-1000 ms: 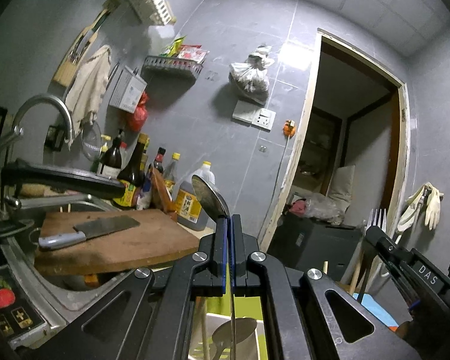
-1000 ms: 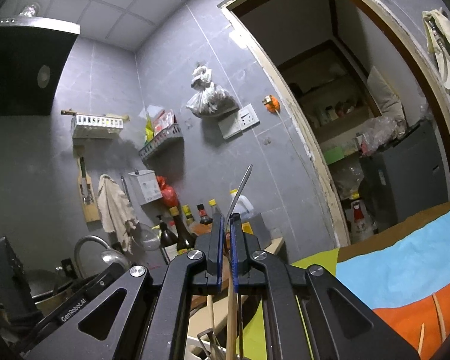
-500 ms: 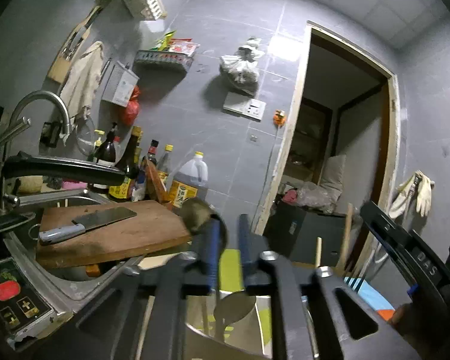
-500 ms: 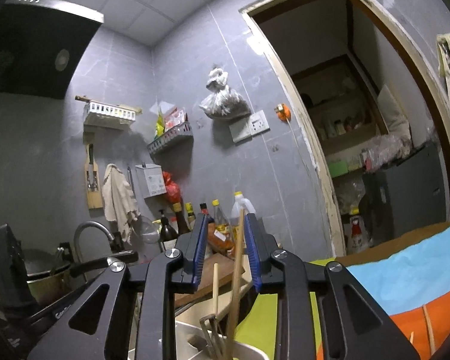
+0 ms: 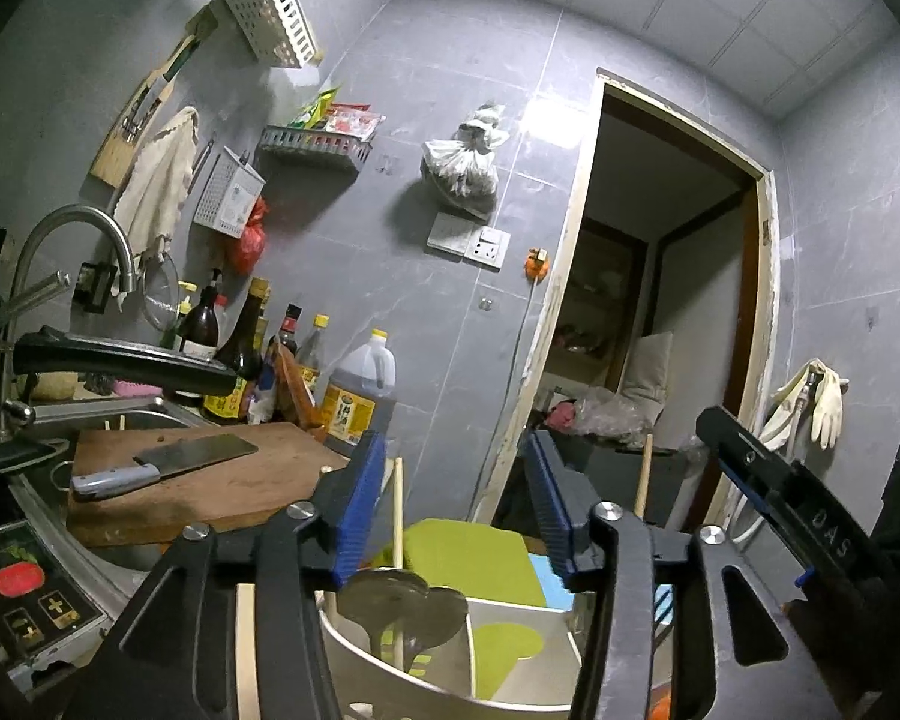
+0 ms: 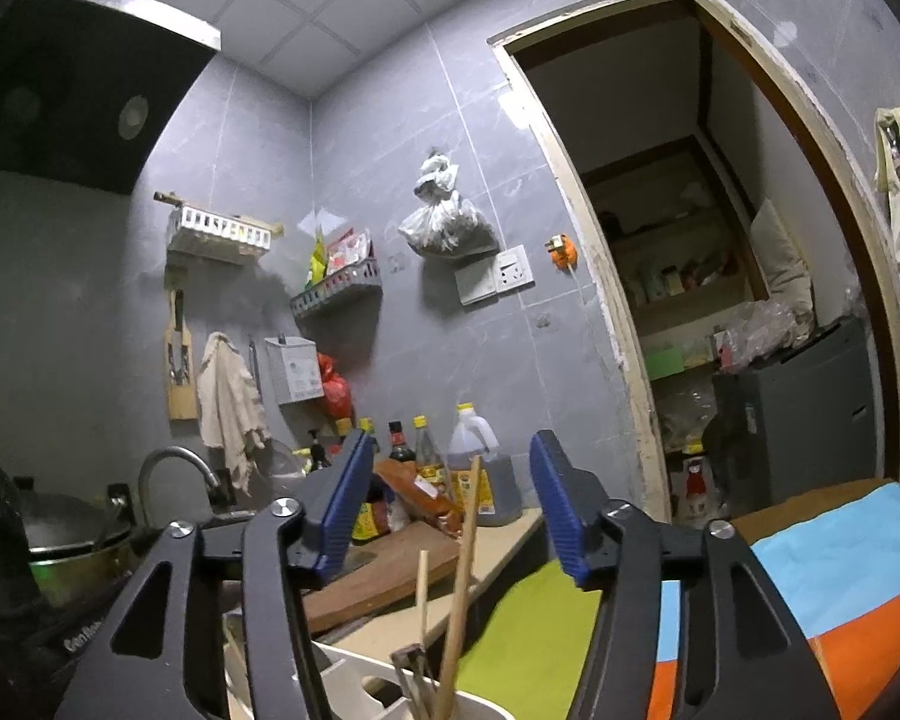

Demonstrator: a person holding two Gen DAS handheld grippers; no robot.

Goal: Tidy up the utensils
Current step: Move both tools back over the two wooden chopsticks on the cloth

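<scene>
Both grippers hang over a white holder [image 5: 510, 648] with their jaws spread wide and nothing between the pads. Under the left gripper [image 5: 456, 504], two metal spoons [image 5: 402, 600] stand bowl-up inside the holder, side by side and touching, with a thin wooden chopstick [image 5: 398, 516] rising upright just behind them, near the left blue pad. The right gripper [image 6: 450, 510] frames a longer chopstick [image 6: 462, 576] that leans up between its fingers without touching either one; a shorter stick [image 6: 421, 594] stands beside it, and a dark metal handle end [image 6: 411, 660] pokes from the holder's rim [image 6: 354, 669].

The holder sits on a mat [image 6: 528, 624] of green, blue and orange patches. Close on the left lies a wooden board [image 5: 210, 480] across the sink [image 5: 90, 420], a cleaver [image 5: 168, 462] flat on it — its blade pointing toward the bottles [image 5: 246, 354]. A big oil jug [image 5: 360, 390] stands at the board's far corner, just beyond the left fingers. A black pan handle [image 5: 120, 360] juts in over the sink, below the tap [image 5: 72, 240]. In the left view the right gripper's black arm [image 5: 798, 510] crosses the lower right corner. A doorway [image 5: 660, 330] opens behind.
</scene>
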